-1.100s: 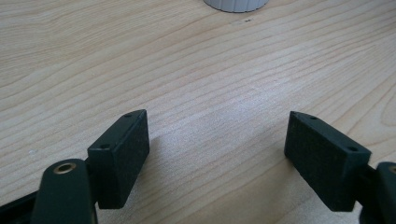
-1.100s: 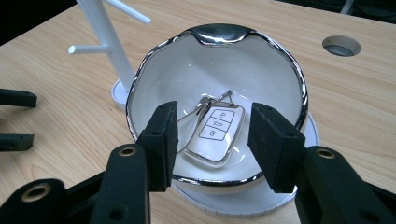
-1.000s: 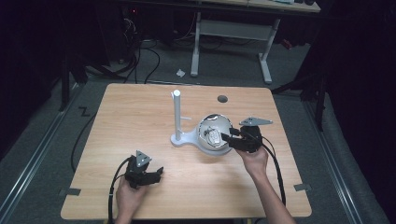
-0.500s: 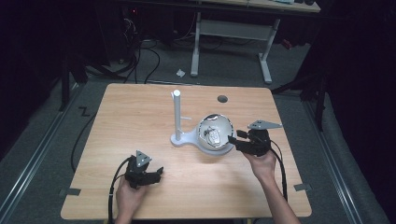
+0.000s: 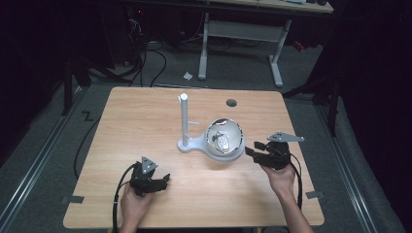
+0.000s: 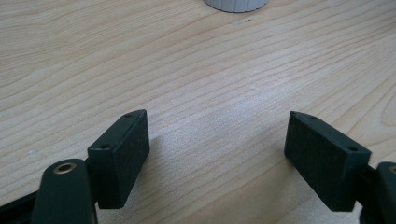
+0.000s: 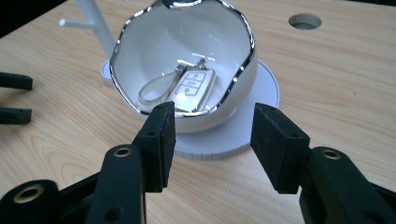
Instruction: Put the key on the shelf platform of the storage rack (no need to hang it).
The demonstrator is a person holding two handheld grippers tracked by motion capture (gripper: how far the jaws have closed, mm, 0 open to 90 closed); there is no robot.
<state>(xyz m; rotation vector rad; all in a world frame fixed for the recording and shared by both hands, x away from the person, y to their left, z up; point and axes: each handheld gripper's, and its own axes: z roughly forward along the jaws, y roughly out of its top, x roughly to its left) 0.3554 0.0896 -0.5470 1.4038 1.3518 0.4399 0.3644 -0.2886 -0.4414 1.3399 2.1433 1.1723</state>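
A white bowl (image 5: 235, 132) with a wavy silver rim sits on the round base of a white stand (image 5: 184, 119). Inside it lies a white key fob (image 5: 222, 141) with a metal ring. My right gripper (image 5: 252, 149) hovers just right of the bowl, pointing at it. In the right gripper view the bowl (image 7: 187, 42) and key fob (image 7: 191, 88) lie just beyond my right gripper (image 7: 212, 135); its jaws have just been opening and hold nothing. My left gripper (image 5: 165, 179) rests open near the front left, and in the left gripper view bare wood lies between the wide jaws of that gripper (image 6: 219, 154).
The wooden table (image 5: 145, 121) has a round cable hole (image 5: 231, 103) behind the bowl. The stand's upright post carries a small side peg (image 7: 70, 22). A metal desk frame (image 5: 243, 29) stands on the floor beyond the table's far edge.
My right gripper has drawn back to the right, away from the bowl's rim, with nothing in its jaws. The key fob stays in the bowl. The left gripper has not moved.
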